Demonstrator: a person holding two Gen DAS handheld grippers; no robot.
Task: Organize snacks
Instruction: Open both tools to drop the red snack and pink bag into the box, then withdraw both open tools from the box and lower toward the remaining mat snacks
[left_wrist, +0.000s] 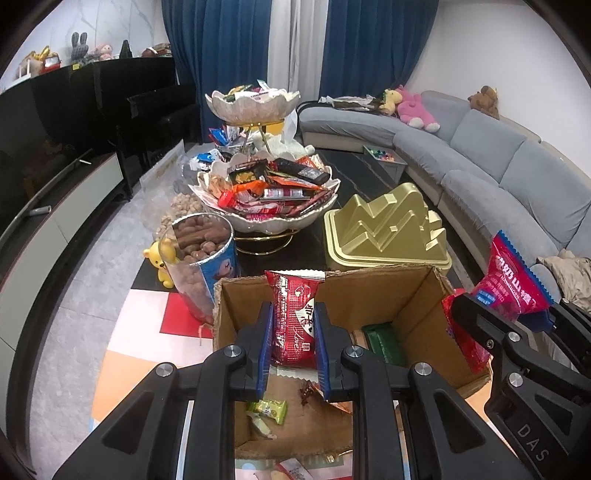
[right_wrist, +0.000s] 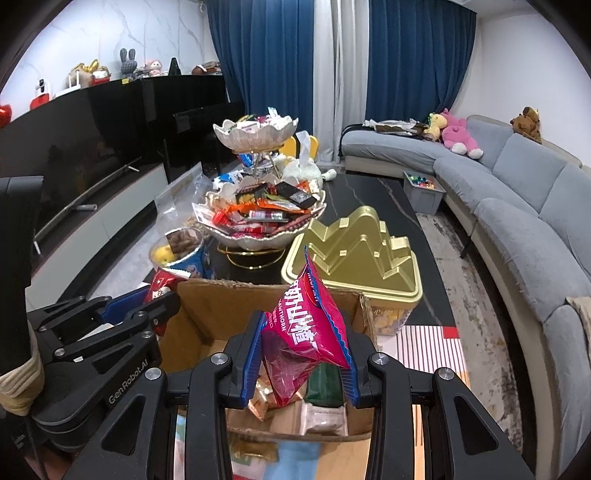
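An open cardboard box (left_wrist: 373, 291) (right_wrist: 229, 306) sits in front of both grippers, with several snack packets on its floor. My left gripper (left_wrist: 294, 334) is shut on a red snack packet (left_wrist: 295, 314), held upright over the box's near left part. My right gripper (right_wrist: 303, 354) is shut on a pink hawthorn snack bag (right_wrist: 306, 325) (left_wrist: 513, 280) above the box's right side. In the right wrist view the left gripper (right_wrist: 147, 306) shows at the left with the red packet (right_wrist: 160, 286) peeking out. A two-tier shell bowl stand (left_wrist: 325, 212) (right_wrist: 314, 218) heaped with snacks stands on the dark table beyond.
A gold ridged tin (left_wrist: 388, 229) (right_wrist: 354, 258) lies just behind the box. A blue tub of brown snacks (left_wrist: 203, 254) (right_wrist: 181, 251) stands at the box's left. A grey sofa (left_wrist: 498, 166) with plush toys curves along the right; a TV cabinet (left_wrist: 55, 221) runs along the left.
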